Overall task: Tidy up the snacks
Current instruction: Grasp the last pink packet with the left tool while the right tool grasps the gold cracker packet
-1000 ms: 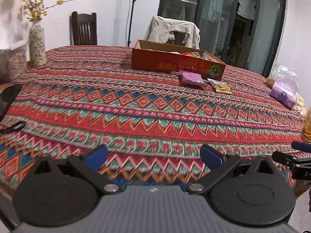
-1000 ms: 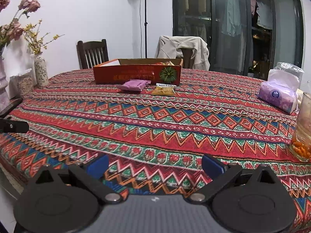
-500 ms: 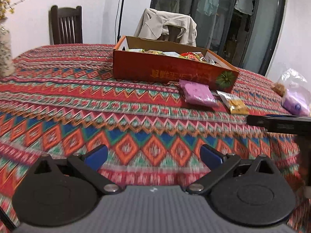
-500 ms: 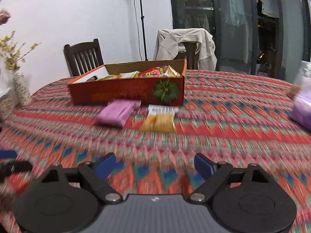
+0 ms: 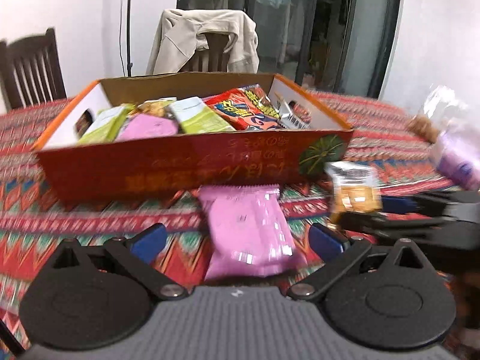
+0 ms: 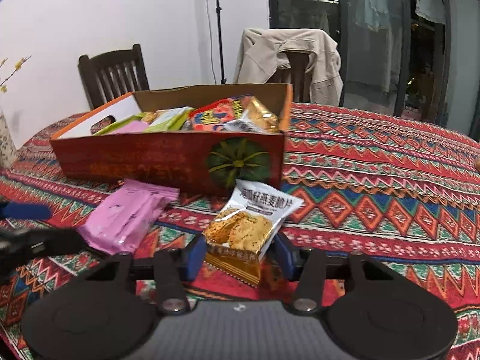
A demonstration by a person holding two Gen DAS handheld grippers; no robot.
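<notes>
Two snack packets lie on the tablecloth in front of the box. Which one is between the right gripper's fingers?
The white-and-gold cracker packet, with biscuits pictured on it. The right gripper has been closing around its lower end. The pink packet lies apart, further left.

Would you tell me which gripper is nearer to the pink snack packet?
Left. The left gripper straddles the pink snack packet, jaws open; the right gripper has been closing around the cracker packet beside it.

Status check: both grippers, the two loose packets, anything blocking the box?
Right gripper jaws just closing around the cracker packet. Left gripper open, pink packet between its fingers, ungripped. Snack box directly behind; nothing blocking.
</notes>
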